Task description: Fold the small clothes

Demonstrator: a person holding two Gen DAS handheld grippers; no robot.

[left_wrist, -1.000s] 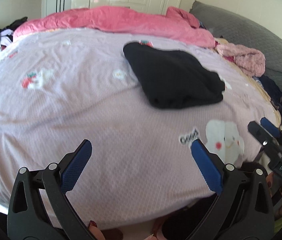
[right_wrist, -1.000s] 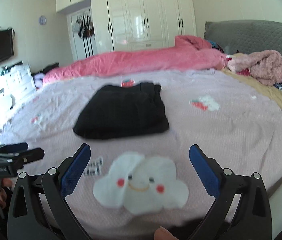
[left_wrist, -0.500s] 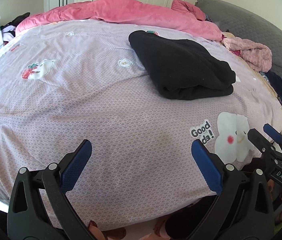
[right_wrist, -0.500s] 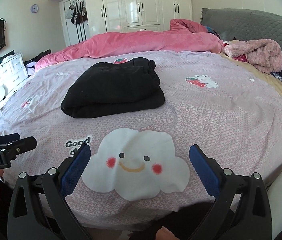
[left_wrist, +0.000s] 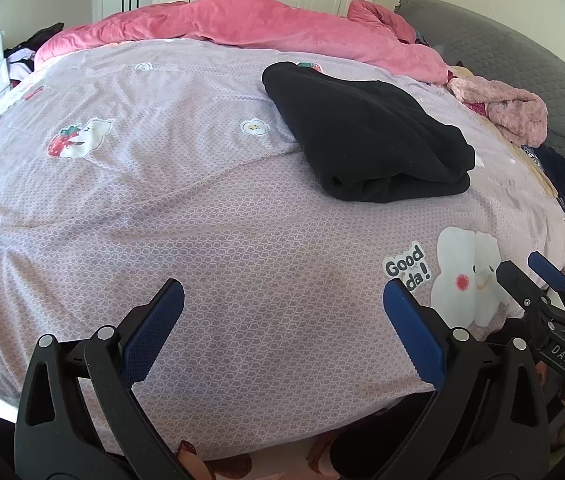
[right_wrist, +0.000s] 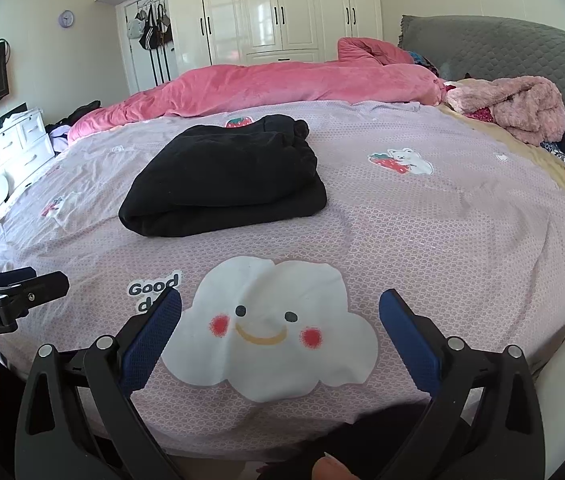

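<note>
Lilac patterned bedsheet (right_wrist: 442, 240) fills both of your views, printed with a smiling white cloud (right_wrist: 270, 328) and the words "Good da!" (left_wrist: 406, 266). Your folded black garment (right_wrist: 222, 178) lies on the sheet at 12 o'clock in the right wrist view and at 1 o'clock in the left, well apart from both tools. Your left gripper (left_wrist: 282, 320) hovers low over the near bed edge, jaws spread wide and holding nothing. Your right gripper (right_wrist: 280, 326) does likewise, level and empty above the cloud. "GenRobot.AI" reads on the left tool's body, "DAS" on the right's.
</note>
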